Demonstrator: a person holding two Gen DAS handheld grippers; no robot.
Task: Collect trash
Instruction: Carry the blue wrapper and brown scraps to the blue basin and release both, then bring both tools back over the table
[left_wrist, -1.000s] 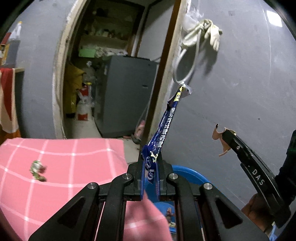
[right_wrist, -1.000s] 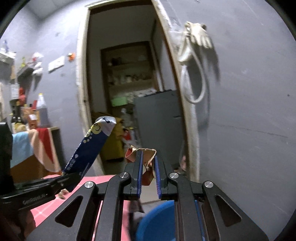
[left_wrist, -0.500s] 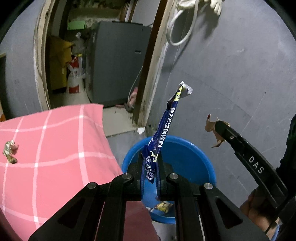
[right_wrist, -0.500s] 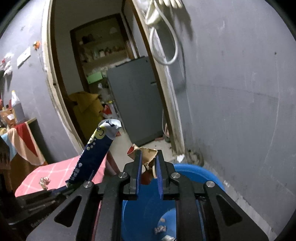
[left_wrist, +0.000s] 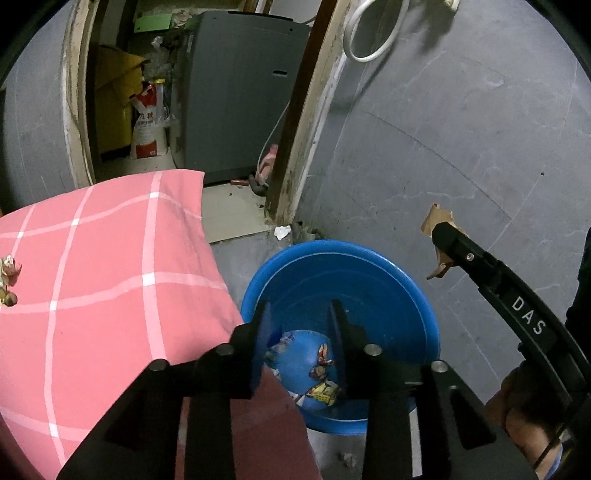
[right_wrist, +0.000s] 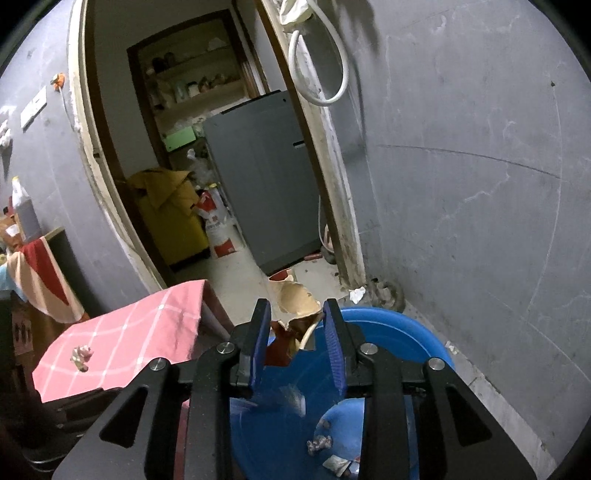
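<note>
Left wrist: pink checked cloth (left_wrist: 103, 280) beside grey wall (left_wrist: 443, 147).

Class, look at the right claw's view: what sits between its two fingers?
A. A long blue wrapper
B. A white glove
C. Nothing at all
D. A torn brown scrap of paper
D: a torn brown scrap sits between the opening jaws of the right claw, above the blue basin.
</note>
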